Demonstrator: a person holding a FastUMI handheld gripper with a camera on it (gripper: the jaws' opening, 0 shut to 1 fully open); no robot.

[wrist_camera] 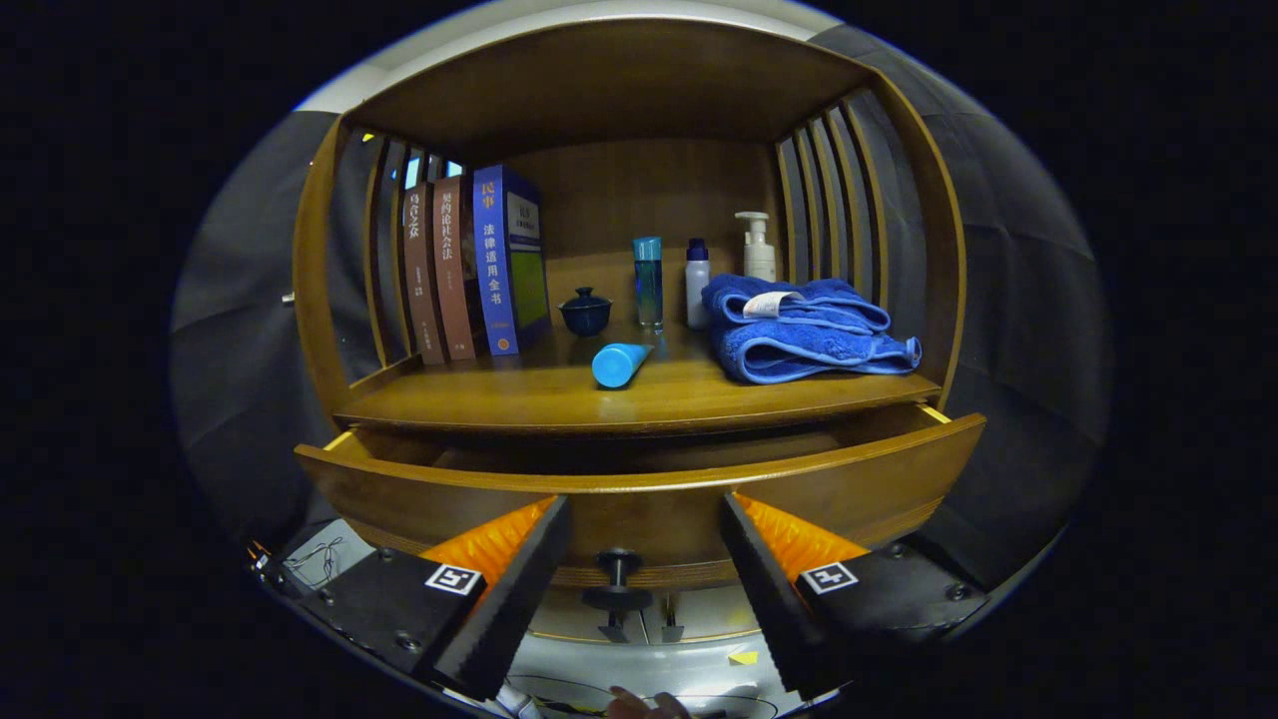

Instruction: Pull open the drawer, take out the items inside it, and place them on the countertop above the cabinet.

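Drawer [639,489] stands pulled partly out under the countertop [559,399]. We see our gripper [644,534] released, fingers wide apart, with the drawer knob [618,577] between them, touching neither. On the countertop, at 12 o'clock beyond the fingers, lies a blue tube [619,363], and at 1 o'clock a folded blue towel [804,330].

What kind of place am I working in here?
Probably a mock home corner set up in a booth: a brown wooden cabinet with its drawer pulled partly open, upright books, a folded blue towel and toiletry bottles. The open gripper straddles the dark drawer knob.
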